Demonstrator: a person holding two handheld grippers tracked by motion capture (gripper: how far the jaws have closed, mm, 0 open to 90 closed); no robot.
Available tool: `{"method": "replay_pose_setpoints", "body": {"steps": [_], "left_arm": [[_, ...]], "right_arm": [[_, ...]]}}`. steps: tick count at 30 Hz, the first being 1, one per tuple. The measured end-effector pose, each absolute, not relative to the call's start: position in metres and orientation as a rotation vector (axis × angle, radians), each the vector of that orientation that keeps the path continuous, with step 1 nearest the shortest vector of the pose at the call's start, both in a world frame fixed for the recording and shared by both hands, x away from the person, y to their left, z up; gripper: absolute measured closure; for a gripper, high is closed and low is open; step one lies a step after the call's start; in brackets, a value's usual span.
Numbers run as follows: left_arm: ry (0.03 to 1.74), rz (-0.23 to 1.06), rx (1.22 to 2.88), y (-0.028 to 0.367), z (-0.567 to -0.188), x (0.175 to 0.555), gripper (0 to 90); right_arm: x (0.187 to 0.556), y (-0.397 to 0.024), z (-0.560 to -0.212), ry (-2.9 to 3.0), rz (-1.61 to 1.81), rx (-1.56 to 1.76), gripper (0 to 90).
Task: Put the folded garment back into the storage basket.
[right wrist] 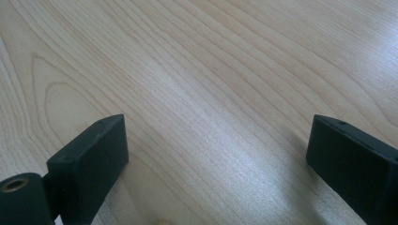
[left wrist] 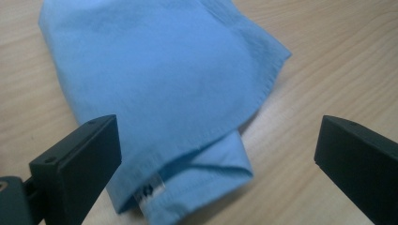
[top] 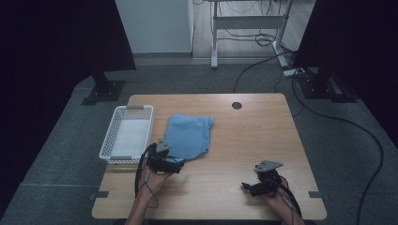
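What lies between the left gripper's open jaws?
In the left gripper view, a folded corner of the light blue cloth, its small tag showing, lies between the left gripper jaws.

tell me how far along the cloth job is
Done: the blue cloth already lies folded on the table beside the white basket. In hand: the left gripper is open at its near corner, not gripping. Left, probably: grasping it and moving it, perhaps into the basket. The right gripper is open over bare wood.

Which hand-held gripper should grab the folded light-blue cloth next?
Left. The left hand-held gripper is open, jaws straddling the folded light-blue cloth corner. The right hand-held gripper faces bare wooden table.
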State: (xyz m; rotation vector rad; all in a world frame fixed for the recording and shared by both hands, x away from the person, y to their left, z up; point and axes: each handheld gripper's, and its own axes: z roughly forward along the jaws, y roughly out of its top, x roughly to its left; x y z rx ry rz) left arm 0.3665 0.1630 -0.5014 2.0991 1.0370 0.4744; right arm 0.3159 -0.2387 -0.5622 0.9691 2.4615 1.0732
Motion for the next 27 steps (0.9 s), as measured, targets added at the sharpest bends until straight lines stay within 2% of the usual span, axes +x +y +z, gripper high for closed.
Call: {"method": "replay_pose_setpoints", "body": {"steps": [15, 27], "left_arm": [[1.042, 0.457, 2.088, 0.143, -0.495, 0.408, 0.8], [1.068, 0.469, 2.095, 0.129, -0.504, 0.442, 0.8]], "right_arm": [[0.316, -0.239, -0.562, 2.461, 1.073, 0.969, 6.0], [0.316, -0.239, -0.562, 2.462, 1.073, 0.968, 6.0]]}}
